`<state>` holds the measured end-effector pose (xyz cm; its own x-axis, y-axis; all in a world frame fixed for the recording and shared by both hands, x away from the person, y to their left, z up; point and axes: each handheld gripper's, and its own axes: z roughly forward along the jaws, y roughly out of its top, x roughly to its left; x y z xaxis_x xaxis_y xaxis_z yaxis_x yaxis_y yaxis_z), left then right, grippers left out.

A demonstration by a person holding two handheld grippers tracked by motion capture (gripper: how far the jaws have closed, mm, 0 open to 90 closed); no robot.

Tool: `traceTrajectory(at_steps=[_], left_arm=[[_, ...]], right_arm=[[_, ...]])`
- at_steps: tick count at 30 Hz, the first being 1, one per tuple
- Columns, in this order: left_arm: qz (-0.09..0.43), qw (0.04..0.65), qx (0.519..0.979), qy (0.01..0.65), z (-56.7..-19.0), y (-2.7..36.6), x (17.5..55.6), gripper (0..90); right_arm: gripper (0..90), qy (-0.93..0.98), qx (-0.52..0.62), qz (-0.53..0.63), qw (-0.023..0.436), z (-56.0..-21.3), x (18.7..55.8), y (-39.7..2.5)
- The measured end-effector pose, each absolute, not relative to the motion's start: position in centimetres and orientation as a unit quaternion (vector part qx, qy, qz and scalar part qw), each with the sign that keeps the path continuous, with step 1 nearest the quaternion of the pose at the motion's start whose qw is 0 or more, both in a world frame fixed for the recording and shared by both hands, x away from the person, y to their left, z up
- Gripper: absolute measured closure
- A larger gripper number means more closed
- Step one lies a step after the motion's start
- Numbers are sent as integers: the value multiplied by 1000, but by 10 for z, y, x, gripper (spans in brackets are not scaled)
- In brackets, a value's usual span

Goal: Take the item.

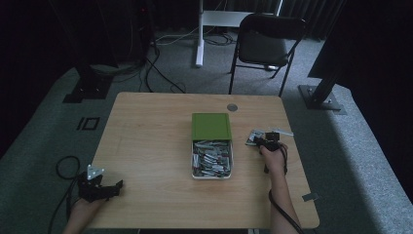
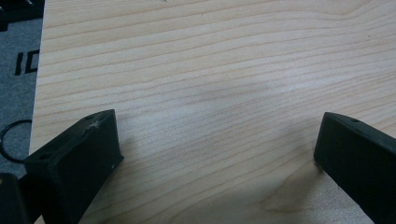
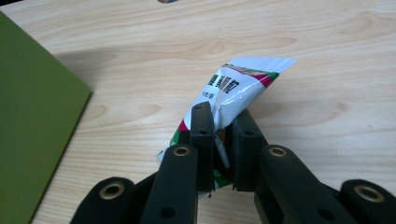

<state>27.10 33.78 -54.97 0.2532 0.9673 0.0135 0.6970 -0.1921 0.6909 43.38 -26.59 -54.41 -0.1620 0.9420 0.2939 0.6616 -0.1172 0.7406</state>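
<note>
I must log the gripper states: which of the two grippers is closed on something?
The right gripper: its jaws pinch a white packet beside the green lid. The left gripper stands wide open over bare table.

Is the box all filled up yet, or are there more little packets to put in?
The white box with its green lid open already holds a heap of packets, so much of the packing seems done. Right now the right tool is pinching one white packet beside the box. Another thin item lies on the table nearby, perhaps next. The left tool rests open.
</note>
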Motion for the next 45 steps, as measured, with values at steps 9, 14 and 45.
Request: traceTrajectory(at_steps=[9,14,45], left_arm=[[232,291,736,565,-550,338,271,12],[232,291,736,565,-550,338,271,12],[232,291,736,565,-550,338,271,12]], right_arm=[[559,671,615,367,192,-547,429,-282],[429,682,606,356,201,-543,424,-287],[212,682,596,351,238,-537,349,-293]])
